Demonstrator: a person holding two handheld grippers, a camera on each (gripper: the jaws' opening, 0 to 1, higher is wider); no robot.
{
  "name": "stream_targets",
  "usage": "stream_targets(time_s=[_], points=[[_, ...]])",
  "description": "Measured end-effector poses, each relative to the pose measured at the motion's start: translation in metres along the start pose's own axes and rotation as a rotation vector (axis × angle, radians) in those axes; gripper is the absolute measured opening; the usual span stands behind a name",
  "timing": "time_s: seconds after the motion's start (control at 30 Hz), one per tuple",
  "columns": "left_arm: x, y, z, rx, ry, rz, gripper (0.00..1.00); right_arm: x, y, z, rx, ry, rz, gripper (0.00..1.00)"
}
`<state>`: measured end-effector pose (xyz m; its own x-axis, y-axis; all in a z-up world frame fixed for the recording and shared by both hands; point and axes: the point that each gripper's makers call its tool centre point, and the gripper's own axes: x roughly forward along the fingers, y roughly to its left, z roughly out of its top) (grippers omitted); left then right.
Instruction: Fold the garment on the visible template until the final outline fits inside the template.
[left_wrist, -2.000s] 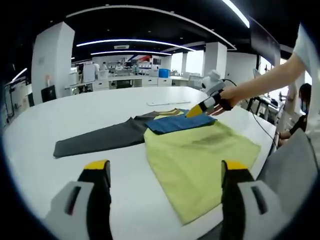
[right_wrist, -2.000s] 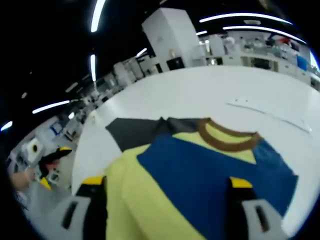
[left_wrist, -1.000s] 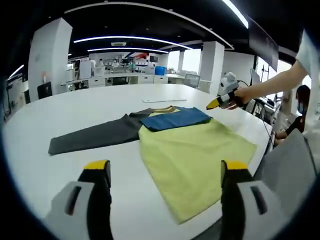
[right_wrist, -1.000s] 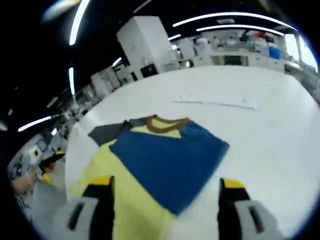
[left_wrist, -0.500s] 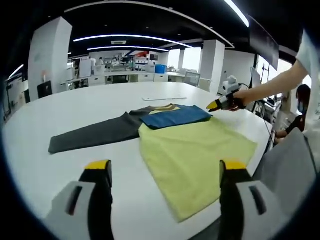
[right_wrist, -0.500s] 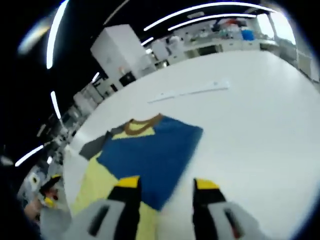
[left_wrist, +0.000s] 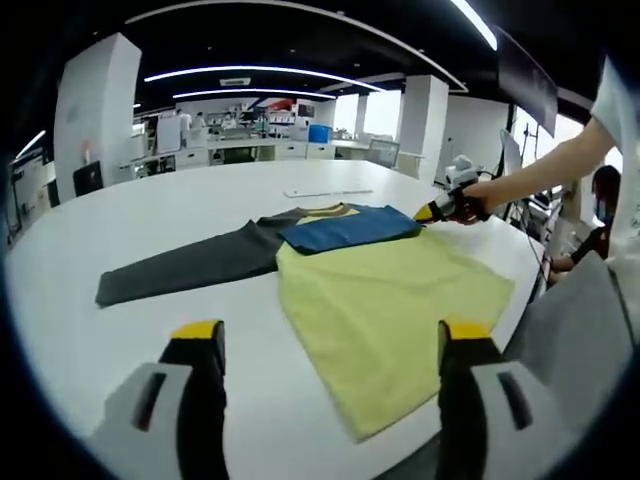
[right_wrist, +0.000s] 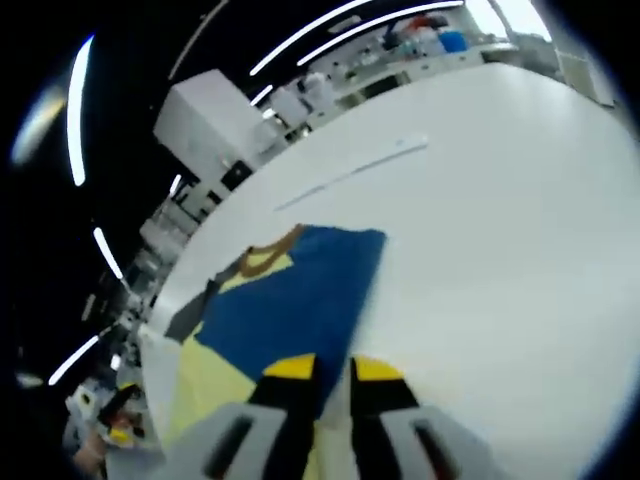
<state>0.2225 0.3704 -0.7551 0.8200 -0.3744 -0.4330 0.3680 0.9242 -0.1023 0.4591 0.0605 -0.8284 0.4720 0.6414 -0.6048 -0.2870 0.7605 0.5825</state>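
My shirt (left_wrist: 385, 290) lies flat on the surface (left_wrist: 150, 225) near its edge closest to me, its folded sleeve (left_wrist: 350, 228) resting on top of the shirt's far end, toward the middle of the surface. The template (left_wrist: 185, 268) lies partly under the shirt and reaches out from beneath it along the surface, away from my right tool (left_wrist: 432, 212), which sits at the sleeve's outer corner. A thin strip (left_wrist: 328, 192) lies apart from all this, farther in toward the far edge.
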Motion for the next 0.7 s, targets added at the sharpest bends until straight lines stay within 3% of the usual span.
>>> stream_targets(time_s=[0.1, 0.7], points=[[0.001, -0.002, 0.000, 0.002, 0.005, -0.003, 0.85, 0.001, 0.001, 0.001, -0.004, -0.011, -0.003, 0.00], [0.001, -0.001, -0.003, 0.012, 0.018, -0.008, 0.84, -0.008, -0.019, 0.024, -0.065, -0.071, -0.076, 0.00]])
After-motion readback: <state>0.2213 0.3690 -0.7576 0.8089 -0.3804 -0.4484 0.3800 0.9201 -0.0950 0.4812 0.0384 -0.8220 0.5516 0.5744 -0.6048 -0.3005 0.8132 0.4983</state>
